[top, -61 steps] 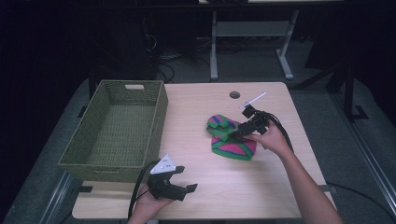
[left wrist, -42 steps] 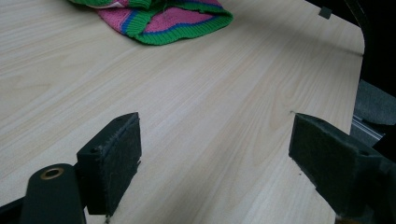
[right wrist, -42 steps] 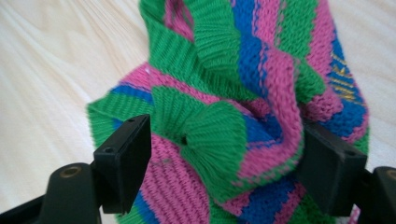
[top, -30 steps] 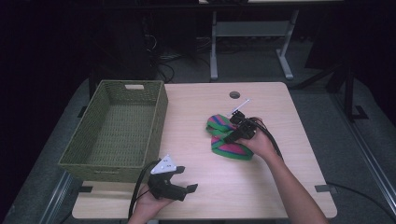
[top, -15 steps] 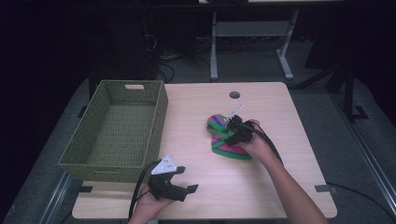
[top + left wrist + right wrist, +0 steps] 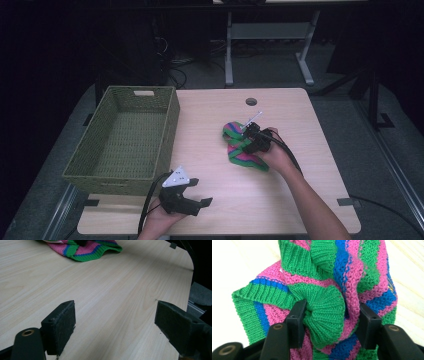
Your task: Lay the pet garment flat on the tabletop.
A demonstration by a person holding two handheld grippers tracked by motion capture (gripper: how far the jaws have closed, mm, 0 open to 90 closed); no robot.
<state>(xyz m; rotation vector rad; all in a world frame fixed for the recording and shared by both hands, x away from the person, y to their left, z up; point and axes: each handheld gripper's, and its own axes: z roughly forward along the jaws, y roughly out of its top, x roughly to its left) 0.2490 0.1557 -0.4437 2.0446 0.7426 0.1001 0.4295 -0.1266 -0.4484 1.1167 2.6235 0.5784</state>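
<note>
- The striped knitted garment of pink, green and blue wool (image 6: 329,290) looks soft, light and floppy; it should bunch and sag when lifted, not hold a shape, and nothing about it seems fragile.
- Its open knit should grip well against pads, so slipping is unlikely; a thick gathered fold is the best place to take hold, since a single edge would stretch and trail.
- The right tongs (image 6: 329,315) have their jaws set on either side of such a fold, a ribbed green cuff bulging between them; they look partly closed on it, pressing the wool.
- In the high view the garment (image 6: 239,156) lies crumpled on the pale wooden tabletop (image 6: 210,120), directly under the right tongs (image 6: 254,136).
- The left tongs (image 6: 117,325) stand wide apart and hold nothing, low over bare tabletop, with the garment (image 6: 85,250) well ahead of them.
- The green woven basket (image 6: 125,140) stands just beyond the left tongs (image 6: 186,199), well apart from the right ones.
</note>
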